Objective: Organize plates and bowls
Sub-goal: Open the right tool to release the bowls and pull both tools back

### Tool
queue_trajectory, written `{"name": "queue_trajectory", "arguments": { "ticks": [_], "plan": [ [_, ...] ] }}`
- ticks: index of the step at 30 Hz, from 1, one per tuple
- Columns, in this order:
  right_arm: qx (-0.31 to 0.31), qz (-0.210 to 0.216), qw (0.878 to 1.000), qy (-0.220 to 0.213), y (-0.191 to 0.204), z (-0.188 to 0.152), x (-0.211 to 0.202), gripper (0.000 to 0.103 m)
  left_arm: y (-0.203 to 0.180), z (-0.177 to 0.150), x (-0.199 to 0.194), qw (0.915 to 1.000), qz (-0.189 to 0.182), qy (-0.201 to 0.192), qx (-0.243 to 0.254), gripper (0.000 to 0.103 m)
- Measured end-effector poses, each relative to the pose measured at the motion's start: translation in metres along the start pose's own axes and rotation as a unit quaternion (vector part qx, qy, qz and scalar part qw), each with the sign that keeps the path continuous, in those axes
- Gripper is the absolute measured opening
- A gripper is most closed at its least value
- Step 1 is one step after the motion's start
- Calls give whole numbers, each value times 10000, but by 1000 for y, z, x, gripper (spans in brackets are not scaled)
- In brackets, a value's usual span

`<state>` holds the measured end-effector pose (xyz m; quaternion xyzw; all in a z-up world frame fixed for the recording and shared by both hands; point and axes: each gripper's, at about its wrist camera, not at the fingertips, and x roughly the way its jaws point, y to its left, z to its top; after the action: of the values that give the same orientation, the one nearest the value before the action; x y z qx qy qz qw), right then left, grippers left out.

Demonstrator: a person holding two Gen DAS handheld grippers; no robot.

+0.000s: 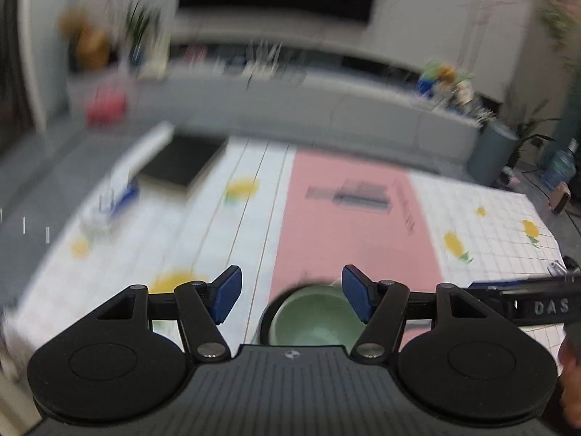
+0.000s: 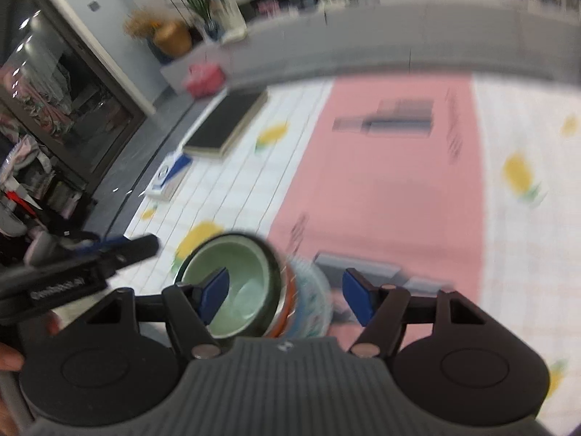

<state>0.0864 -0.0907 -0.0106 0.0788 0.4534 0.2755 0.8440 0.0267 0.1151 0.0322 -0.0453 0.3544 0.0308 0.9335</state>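
- Green bowl (image 2: 236,283) sits topmost in a nested stack, inside an orange-rimmed bowl (image 2: 287,309) and a patterned bowl (image 2: 312,301), on the pink strip (image 2: 381,189) of the checked tablecloth (image 2: 225,189).
- Left gripper (image 1: 290,294) has its blue pads spread wide with nothing between them; the stack lies below.
- Right gripper (image 2: 287,294) also stands open and empty above the stack.
- Stacking looks done: no loose plates or bowls show elsewhere, though blur hides much.
- Farther off lie a dark book (image 2: 225,123) and a small blue-and-white box (image 2: 170,176).
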Motion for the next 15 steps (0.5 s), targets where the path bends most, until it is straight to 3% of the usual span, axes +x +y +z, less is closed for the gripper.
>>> {"name": "queue_trajectory", "arguments": {
  "ticks": [6,10,15],
  "plan": [
    [-641,-640,9903,-1056,-2,-7,-74,78,-57,4,-49,9929,-205,-900,744,86],
    [-814,-977,9815,-1434,-7,-23,-106,81,-80,-6,-65,9909,-340,-1048,777,87],
    [-796,-1256,9757,-1610,-17,-51,-130,81,-98,-30,-72,9891,-158,-1145,913,87]
  ]
}}
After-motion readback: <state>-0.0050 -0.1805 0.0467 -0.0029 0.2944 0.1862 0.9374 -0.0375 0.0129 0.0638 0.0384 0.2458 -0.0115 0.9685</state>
